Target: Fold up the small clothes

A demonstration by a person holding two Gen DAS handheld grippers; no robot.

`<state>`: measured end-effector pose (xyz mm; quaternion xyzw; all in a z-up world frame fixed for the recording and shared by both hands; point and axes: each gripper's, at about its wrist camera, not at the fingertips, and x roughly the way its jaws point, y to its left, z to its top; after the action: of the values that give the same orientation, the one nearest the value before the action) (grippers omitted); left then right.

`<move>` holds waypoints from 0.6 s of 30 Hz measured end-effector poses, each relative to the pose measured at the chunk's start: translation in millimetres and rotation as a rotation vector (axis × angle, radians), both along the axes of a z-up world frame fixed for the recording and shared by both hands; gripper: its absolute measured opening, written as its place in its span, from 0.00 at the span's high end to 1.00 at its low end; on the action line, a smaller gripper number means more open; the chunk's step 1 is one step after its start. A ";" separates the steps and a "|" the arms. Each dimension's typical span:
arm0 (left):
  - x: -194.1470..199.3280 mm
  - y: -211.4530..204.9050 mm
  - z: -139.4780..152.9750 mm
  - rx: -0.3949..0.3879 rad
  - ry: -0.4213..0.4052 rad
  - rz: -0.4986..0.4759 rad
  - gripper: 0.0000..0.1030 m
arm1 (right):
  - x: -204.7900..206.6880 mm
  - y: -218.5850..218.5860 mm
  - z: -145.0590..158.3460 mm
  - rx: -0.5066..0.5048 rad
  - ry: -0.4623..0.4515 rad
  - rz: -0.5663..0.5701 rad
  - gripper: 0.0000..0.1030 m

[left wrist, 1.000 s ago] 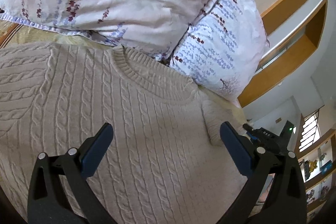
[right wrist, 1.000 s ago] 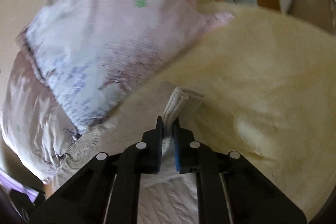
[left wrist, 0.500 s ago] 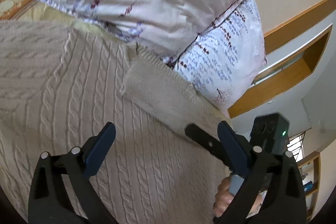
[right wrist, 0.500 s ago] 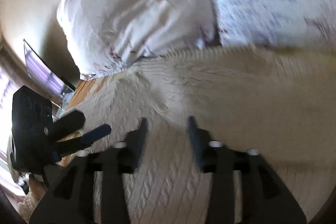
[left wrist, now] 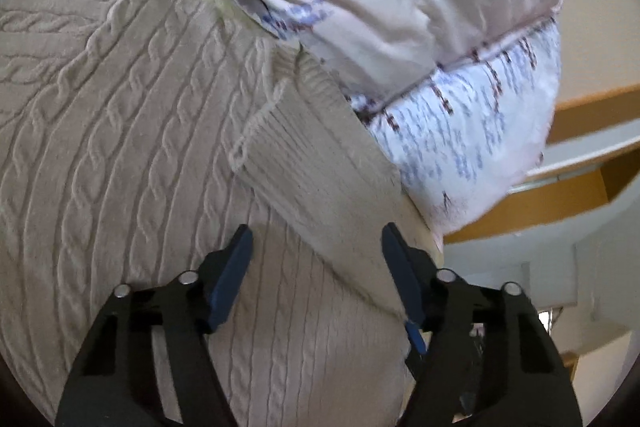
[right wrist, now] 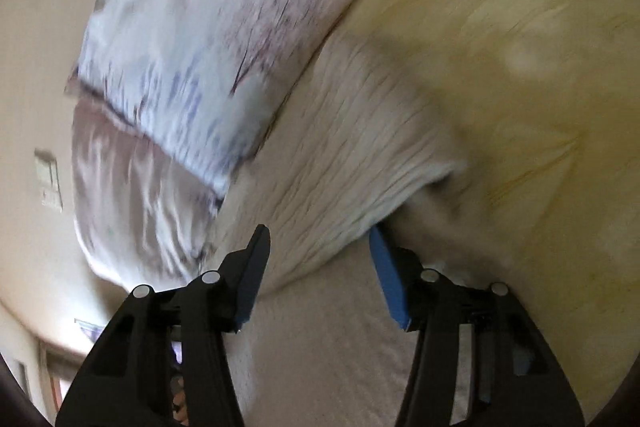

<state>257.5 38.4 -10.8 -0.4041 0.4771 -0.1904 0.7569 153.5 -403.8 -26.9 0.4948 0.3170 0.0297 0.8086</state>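
A cream cable-knit sweater (left wrist: 120, 131) lies flat on the bed. One sleeve (left wrist: 320, 163) is folded across its chest, cuff toward the collar. My left gripper (left wrist: 316, 259) is open just above the sweater body, straddling the base of the folded sleeve and holding nothing. In the blurred right wrist view the sweater's folded shoulder (right wrist: 360, 163) lies just ahead. My right gripper (right wrist: 320, 251) is open and empty close over it, its right finger by the fold's edge.
Two floral pillows (left wrist: 400, 7) lean against the sweater's collar side; they also show in the right wrist view (right wrist: 200, 47). The pale yellow bedsheet (right wrist: 520, 47) spreads to the right. A wooden headboard ledge (left wrist: 580, 155) stands beyond the pillows.
My right gripper carried the sleeve cuff across the sweater, opened and let it go, then swung back toward the shoulder. My left gripper narrowed somewhat and stayed open.
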 end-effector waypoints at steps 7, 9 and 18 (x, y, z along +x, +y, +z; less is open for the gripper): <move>22.7 1.3 -7.8 0.013 0.019 0.062 0.67 | -5.7 -18.1 -5.4 -0.004 -0.006 -0.081 0.70; 27.3 1.8 -11.1 0.022 0.023 0.069 0.83 | -9.2 -24.1 -8.3 -0.004 -0.004 -0.088 0.75; -0.3 16.1 10.4 0.051 -0.067 0.027 0.93 | -12.0 -14.1 4.9 -0.099 -0.045 -0.093 0.90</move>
<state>257.2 54.4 -0.4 -0.3844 0.4507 -0.1812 0.7850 141.6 -417.9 -22.0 0.4675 0.2767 -0.0127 0.8395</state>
